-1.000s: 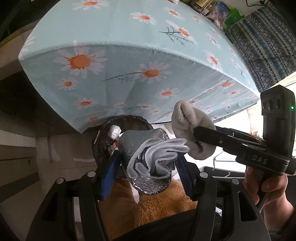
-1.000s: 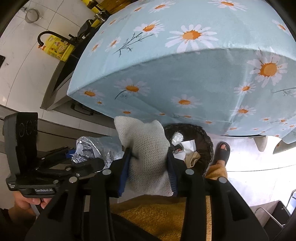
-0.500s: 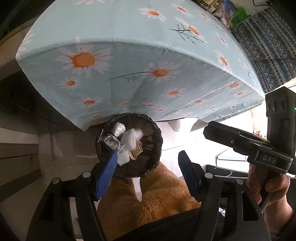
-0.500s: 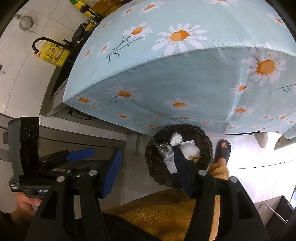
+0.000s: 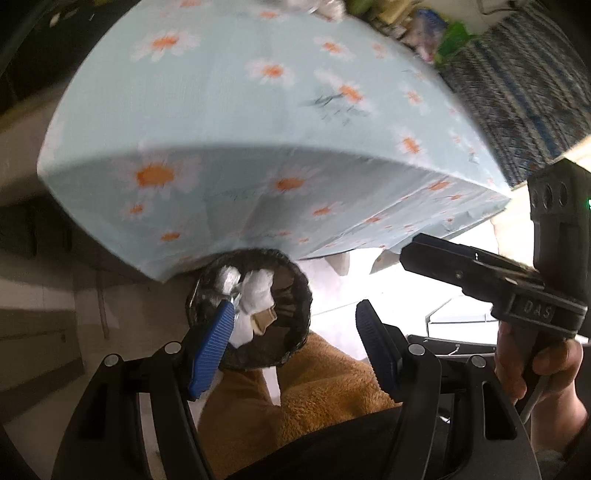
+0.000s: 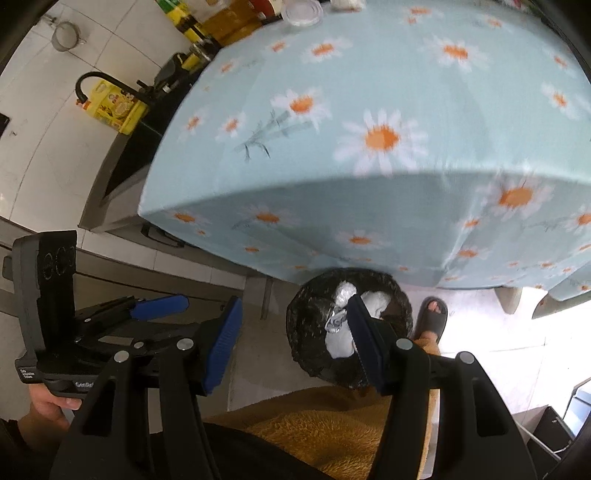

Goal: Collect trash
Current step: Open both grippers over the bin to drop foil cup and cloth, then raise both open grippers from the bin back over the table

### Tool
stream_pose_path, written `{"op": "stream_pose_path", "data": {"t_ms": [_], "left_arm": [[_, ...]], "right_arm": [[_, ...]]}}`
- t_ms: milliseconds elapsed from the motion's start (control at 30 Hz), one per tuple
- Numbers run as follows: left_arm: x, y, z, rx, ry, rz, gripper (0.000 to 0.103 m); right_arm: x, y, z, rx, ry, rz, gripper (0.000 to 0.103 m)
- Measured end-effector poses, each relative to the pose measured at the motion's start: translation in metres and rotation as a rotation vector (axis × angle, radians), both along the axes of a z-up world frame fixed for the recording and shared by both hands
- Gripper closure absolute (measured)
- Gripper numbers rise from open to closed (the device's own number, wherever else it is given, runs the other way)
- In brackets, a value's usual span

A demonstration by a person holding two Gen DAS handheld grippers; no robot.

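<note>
A black-lined trash bin [image 5: 291, 295] stands on the floor below the table edge; it also shows in the right wrist view [image 6: 314, 332]. Inside lie crumpled foil [image 5: 227, 282], white paper [image 5: 258, 291] and a tan scrap [image 5: 264, 319]. My left gripper [image 5: 295, 332] is open and empty above the bin. My right gripper [image 6: 291, 332] is open and empty above the bin too. Each gripper appears in the other's view: the right gripper [image 5: 480, 273] and the left gripper [image 6: 147, 310].
A table under a light blue daisy cloth [image 5: 258, 129] overhangs the bin. Bottles and a yellow oil jug [image 6: 114, 105] stand on a counter at left. A lid [image 6: 301, 11] and clutter sit at the table's far end. The person's orange-clad legs [image 5: 321, 398] and sandalled foot [image 6: 432, 317] are near the bin.
One second ago the left gripper held a foil wad and the right a white sock-like cloth. Both jaws opened and the items dropped into the bin. Both grippers have since lifted, showing more table top.
</note>
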State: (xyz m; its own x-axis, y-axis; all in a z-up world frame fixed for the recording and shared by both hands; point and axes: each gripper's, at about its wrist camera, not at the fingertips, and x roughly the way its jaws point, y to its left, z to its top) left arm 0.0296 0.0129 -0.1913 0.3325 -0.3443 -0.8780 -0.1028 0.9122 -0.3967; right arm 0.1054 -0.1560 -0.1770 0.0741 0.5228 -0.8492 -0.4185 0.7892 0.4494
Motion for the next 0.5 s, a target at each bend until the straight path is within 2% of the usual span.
{"op": "stream_pose_path", "data": {"t_ms": [67, 300, 500], "left_arm": [[0.002, -0.001, 0.012, 0.013, -0.033, -0.016, 0.037], [0.009, 0.002, 0.046, 0.040, -0.135, -0.028, 0.037], [0.012, 0.004, 0.064, 0.055, -0.185, -0.043, 0.037]], "right_arm": [[0.003, -0.005, 0.015, 0.015, -0.044, -0.029, 0.040], [0.010, -0.018, 0.055, 0.025, -0.149, -0.070, 0.040], [0.018, -0.020, 0.076, 0.033, -0.204, -0.085, 0.038]]}}
